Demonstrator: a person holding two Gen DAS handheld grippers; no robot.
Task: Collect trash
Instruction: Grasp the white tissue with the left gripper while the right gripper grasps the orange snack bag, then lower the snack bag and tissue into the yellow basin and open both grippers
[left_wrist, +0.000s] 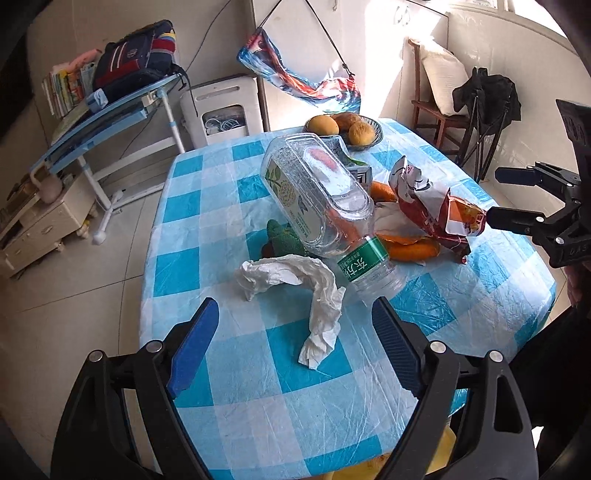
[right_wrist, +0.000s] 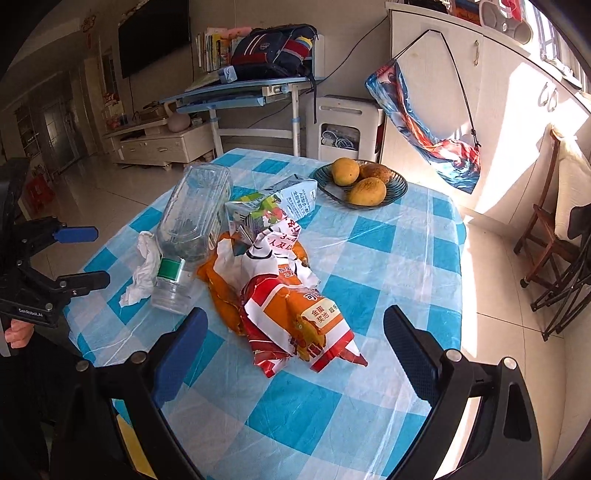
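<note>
Trash heaped mid-desk — both grippers wide, empty.
Left wrist: left gripper above crumpled tissue, beside clear bottle. Right wrist: right gripper flanks snack wrapper — not touching.

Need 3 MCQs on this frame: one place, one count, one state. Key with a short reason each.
1. Where is the crumpled tissue?
A. in the fruit bowl
B. on the tablecloth ahead of the left gripper
C. on the floor

2. How many fruits are in the bowl?
A. one
B. three
C. five

3. How is the clear plastic bottle?
A. lying on its side
B. standing upright
C. held in a gripper

Key: 1 B, it lies on the cloth beyond the left gripper. 2 B, three yellow-brown fruits show. 3 A, it lies tipped over, apart from both grippers.
</note>
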